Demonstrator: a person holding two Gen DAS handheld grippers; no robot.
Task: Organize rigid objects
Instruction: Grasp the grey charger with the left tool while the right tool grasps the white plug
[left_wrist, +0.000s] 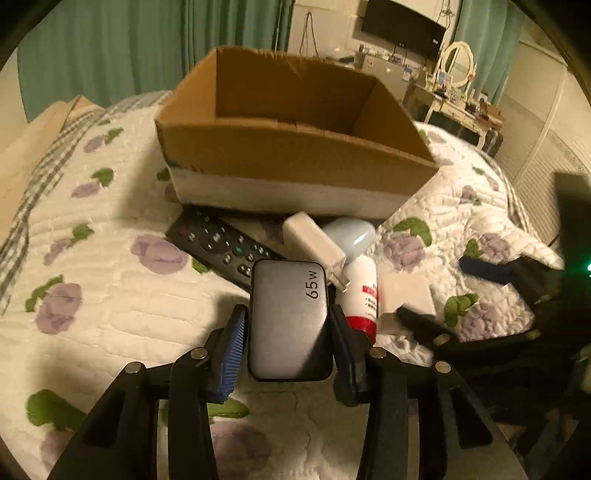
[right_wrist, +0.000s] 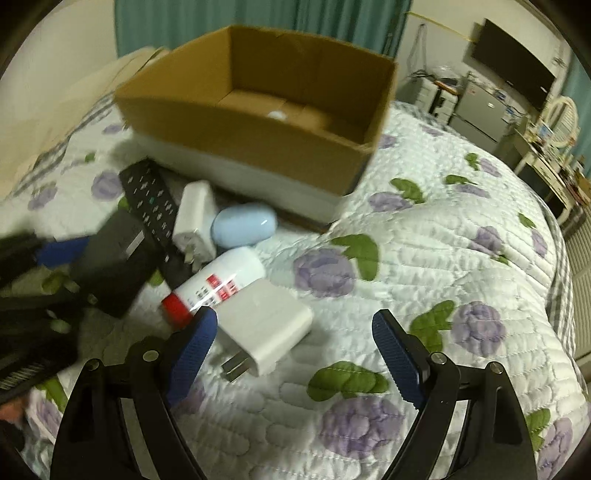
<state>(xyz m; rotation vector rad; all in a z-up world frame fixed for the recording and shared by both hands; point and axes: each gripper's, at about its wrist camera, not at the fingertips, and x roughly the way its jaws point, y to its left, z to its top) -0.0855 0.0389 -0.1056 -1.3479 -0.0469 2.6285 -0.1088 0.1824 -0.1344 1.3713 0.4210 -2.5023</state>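
My left gripper is shut on a grey 65W charger, held just above the bed; it also shows in the right wrist view. Ahead lie a black remote, a white plug adapter, a light blue oval case and a white-and-red bottle. An open cardboard box stands behind them. My right gripper is open over a white charger, whose prongs point toward me. The box has a small white thing inside.
Everything rests on a quilted floral bedspread. A dressing table with an oval mirror and a wall TV stand at the far right. Green curtains hang behind the bed.
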